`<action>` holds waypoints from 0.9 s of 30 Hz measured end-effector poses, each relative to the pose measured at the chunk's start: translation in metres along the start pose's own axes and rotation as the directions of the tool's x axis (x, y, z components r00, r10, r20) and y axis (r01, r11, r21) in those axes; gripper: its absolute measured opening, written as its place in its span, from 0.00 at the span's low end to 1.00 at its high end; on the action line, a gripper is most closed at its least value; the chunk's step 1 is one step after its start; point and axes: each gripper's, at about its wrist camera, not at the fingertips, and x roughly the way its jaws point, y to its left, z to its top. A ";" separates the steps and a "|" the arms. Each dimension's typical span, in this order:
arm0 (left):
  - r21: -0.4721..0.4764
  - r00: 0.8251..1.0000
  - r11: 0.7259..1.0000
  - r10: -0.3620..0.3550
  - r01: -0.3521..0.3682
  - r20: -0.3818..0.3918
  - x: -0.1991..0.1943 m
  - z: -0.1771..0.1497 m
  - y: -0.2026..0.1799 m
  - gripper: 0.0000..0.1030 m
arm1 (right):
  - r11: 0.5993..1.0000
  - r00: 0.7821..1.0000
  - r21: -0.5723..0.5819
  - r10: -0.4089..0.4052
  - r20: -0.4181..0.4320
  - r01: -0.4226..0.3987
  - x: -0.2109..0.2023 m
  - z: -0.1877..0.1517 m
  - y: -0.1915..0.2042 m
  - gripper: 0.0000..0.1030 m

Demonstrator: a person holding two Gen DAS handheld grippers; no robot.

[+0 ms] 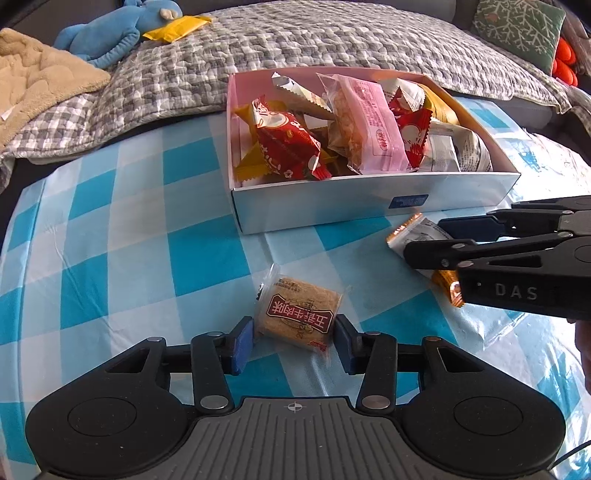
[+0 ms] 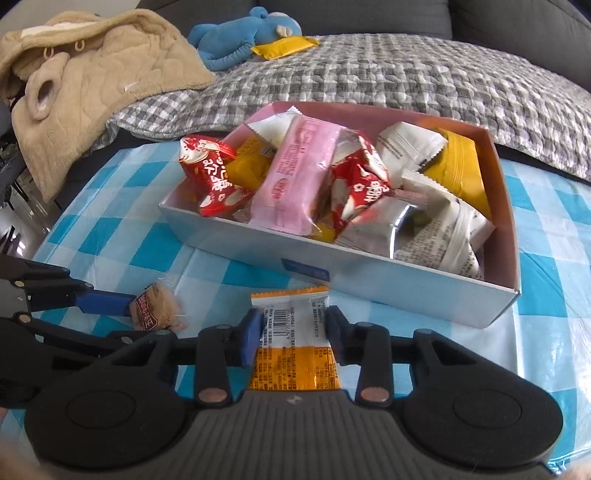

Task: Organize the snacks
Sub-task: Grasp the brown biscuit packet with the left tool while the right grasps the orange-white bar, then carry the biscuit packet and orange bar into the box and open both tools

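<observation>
Two snacks lie outside the box (image 1: 369, 203) on the desk (image 1: 147, 221), which carries a blue-and-white checked cloth. The left gripper (image 1: 295, 334) has its blue pads on either side of a brown cake in clear wrap with a red label (image 1: 301, 312); the pads sit at the wrapper's edges, but whether they press it cannot be told. The right gripper (image 2: 294, 334) straddles a white-and-orange packet (image 2: 293, 332) just in front of the box's near wall, its pads close against the packet's sides; a firm clamp cannot be confirmed. The box holds red packets (image 2: 210, 177), a pink packet (image 2: 295, 177), white packets (image 2: 436, 229) and yellow ones (image 2: 458, 166), heaped loosely. Beyond the desk, a grey quilted blanket (image 1: 332, 40) carries a blue plush toy (image 1: 110, 33) and another yellow packet (image 1: 175, 27) touching it.
</observation>
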 end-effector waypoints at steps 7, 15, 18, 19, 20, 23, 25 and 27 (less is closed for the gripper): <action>0.002 1.000 1.000 -0.019 0.019 0.020 -0.006 0.003 0.001 0.42 | 1.000 1.000 -0.016 0.014 0.013 -0.013 -0.012 -0.003 -0.004 0.33; 0.012 0.995 0.998 -0.069 0.068 0.074 -0.023 0.011 0.001 0.42 | 0.997 0.996 -0.031 0.075 0.046 -0.074 -0.030 0.006 -0.001 0.33; 0.008 0.991 0.996 -0.085 0.085 0.100 -0.029 0.015 0.001 0.42 | 0.995 0.992 -0.019 0.102 0.071 -0.101 -0.036 0.011 -0.002 0.33; 0.007 0.990 0.996 -0.088 0.088 0.107 -0.030 0.016 0.002 0.42 | 0.994 0.991 -0.012 0.108 0.081 -0.107 -0.039 0.013 -0.004 0.33; 0.007 0.989 0.996 -0.091 0.091 0.116 -0.032 0.017 0.002 0.42 | 0.993 0.989 -0.001 0.115 0.090 -0.116 -0.041 0.015 -0.006 0.33; 0.004 0.987 0.996 -0.093 0.093 0.135 -0.036 0.020 0.004 0.42 | 0.991 0.985 0.042 0.123 0.121 -0.129 -0.048 0.021 -0.016 0.33; -0.006 0.984 0.995 -0.097 0.099 0.152 -0.039 0.023 0.006 0.42 | 0.990 0.984 0.070 0.113 0.139 -0.123 -0.050 0.025 -0.025 0.33; -0.010 0.981 0.995 -0.099 0.102 0.167 -0.040 0.027 0.007 0.42 | 0.987 0.983 0.107 0.106 0.151 -0.122 -0.052 0.027 -0.034 0.33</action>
